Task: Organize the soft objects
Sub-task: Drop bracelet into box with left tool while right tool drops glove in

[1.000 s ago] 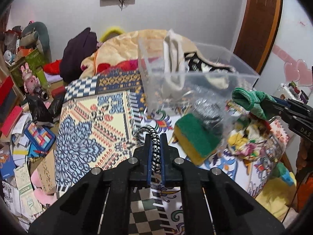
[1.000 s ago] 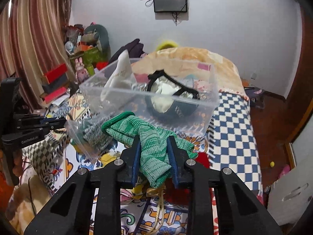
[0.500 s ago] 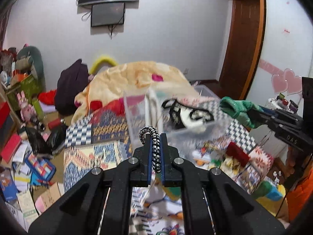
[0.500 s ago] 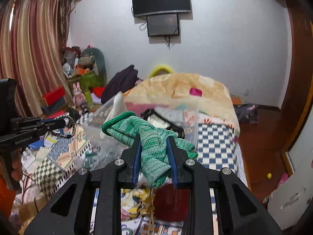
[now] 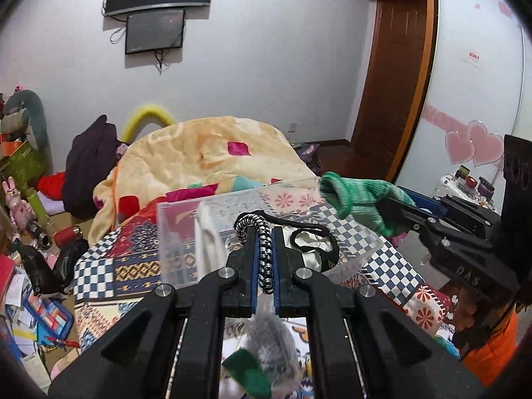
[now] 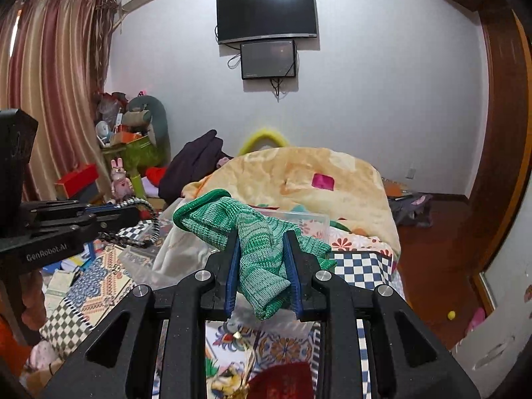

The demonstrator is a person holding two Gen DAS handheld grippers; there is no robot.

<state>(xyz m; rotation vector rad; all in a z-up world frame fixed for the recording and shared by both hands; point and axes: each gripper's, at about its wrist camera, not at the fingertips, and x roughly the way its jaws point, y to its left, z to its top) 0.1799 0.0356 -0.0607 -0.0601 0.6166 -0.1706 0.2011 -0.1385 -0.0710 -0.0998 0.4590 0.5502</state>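
Left gripper (image 5: pixel 264 259) clamped on braided cord (image 5: pixel 261 249), right gripper (image 6: pixel 262 276) on green sock (image 6: pixel 252 242): centre over clear bin (image 5: pixel 266 232) before releasing.

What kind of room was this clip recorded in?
Most likely a lived-in, cluttered bedroom: a bed with patterned covers and a heaped blanket, a wall-mounted TV, and curtains beside a pile of toys and boxes.
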